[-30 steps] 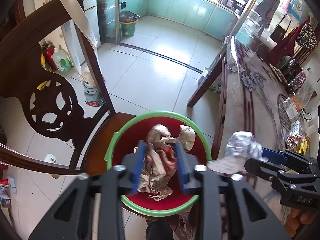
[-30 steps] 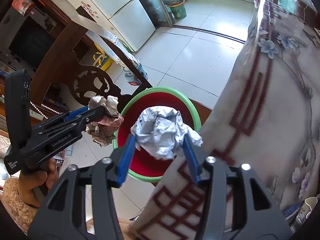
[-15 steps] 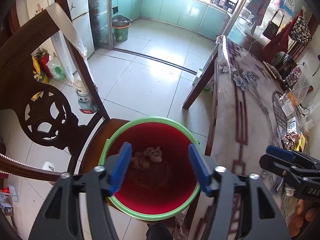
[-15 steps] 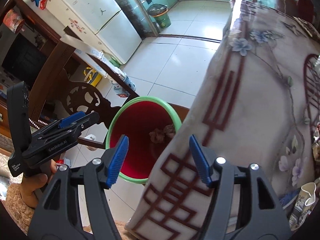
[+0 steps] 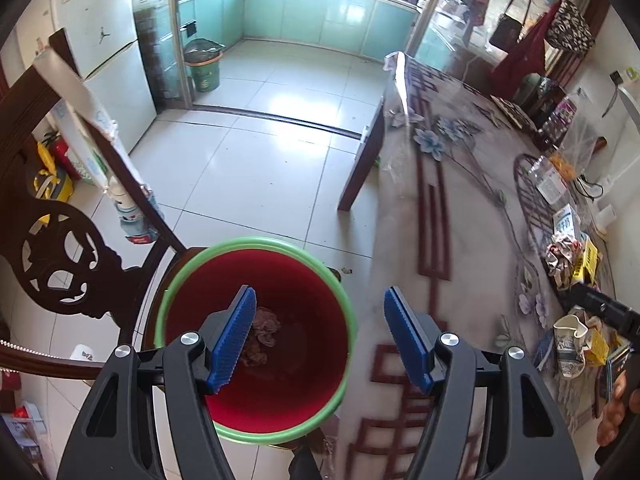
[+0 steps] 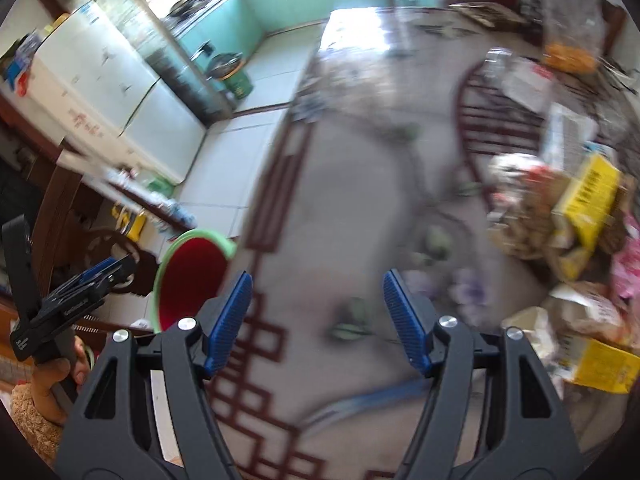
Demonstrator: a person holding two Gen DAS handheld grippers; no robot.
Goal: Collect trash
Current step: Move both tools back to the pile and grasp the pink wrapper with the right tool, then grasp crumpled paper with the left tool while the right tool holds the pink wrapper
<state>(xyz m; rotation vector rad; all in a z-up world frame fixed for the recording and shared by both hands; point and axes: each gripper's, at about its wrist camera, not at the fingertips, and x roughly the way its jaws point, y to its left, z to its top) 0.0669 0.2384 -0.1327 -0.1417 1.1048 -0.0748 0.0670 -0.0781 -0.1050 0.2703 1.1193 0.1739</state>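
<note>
Below, the left gripper hangs spread and empty over the red bucket, crumpled trash at its bottom. Rightward, the right gripper, jaws just widened, empty, faces the table; litter lies far right.

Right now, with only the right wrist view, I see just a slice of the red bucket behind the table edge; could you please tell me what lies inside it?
Observer: The left wrist view looks straight into the red bucket. A brownish crumpled paper wad lies at the bottom; I can make out no other piece.
Operator: Thank you. Is the left claw carrying anything?
Observer: No. The left claw hangs over the bucket's rim; its jaws have just been opening and nothing is between them.
</note>
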